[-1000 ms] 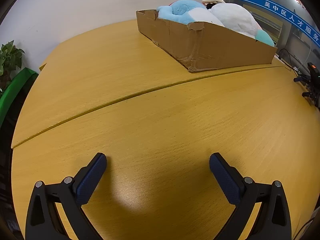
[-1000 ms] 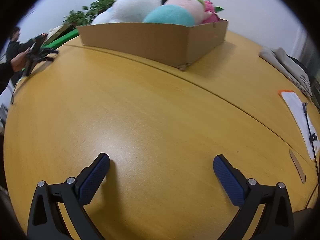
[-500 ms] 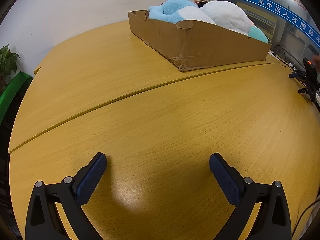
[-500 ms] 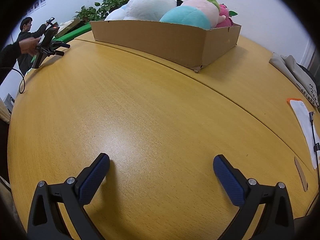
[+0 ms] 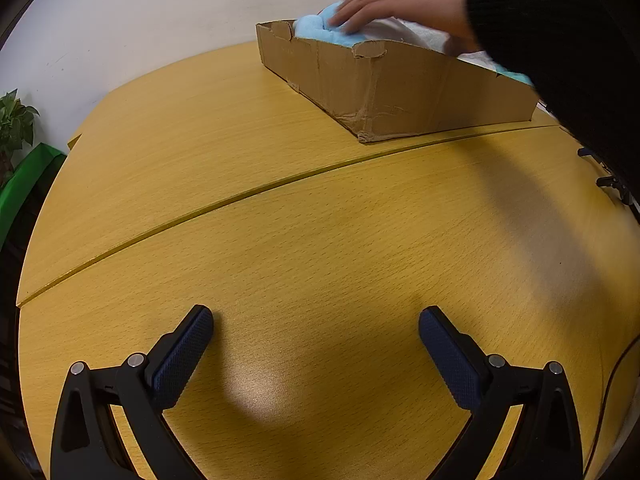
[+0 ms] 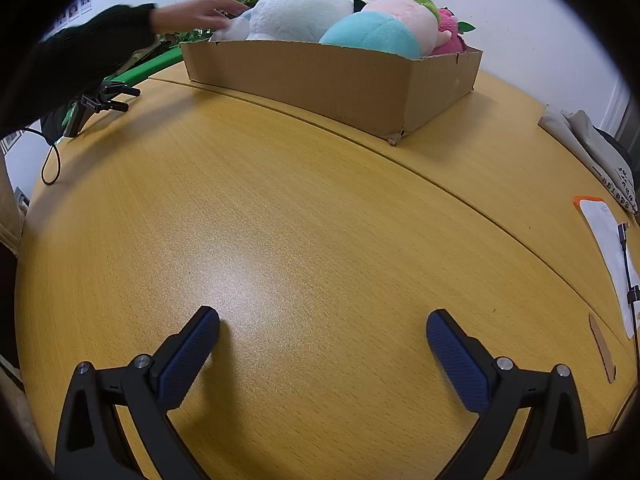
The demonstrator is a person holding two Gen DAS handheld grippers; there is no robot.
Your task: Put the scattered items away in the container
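Cardboard forms the container, a shallow open box (image 5: 400,92) standing on the yellow wood-grain counter (image 5: 320,240) toward 1 o'clock in the left wrist view and toward 12 o'clock in the right wrist view (image 6: 332,80). Soft toys fill the box above its rim: a large white plush (image 6: 300,12), a turquoise plush (image 6: 372,34), a pale pink one with a green tuft (image 6: 408,10), and a magenta one (image 6: 450,36) at the far corner. A light blue plush (image 5: 320,26) lies at the box's far end.

A bare hand (image 5: 384,4) in a black sleeve (image 5: 560,40) reaches in from 2 o'clock in the left wrist view and rests on the light blue plush. The right wrist view shows the same hand (image 6: 192,14) at 11 o'clock.

Left tongs (image 5: 316,340) are released, fingers spread wide, holding nothing, low over bare counter. Right tongs (image 6: 322,340) are likewise released and empty.

A small black stand (image 6: 96,104) sits at the counter's 10 o'clock edge; white paper (image 6: 608,248) lies at 3 o'clock.
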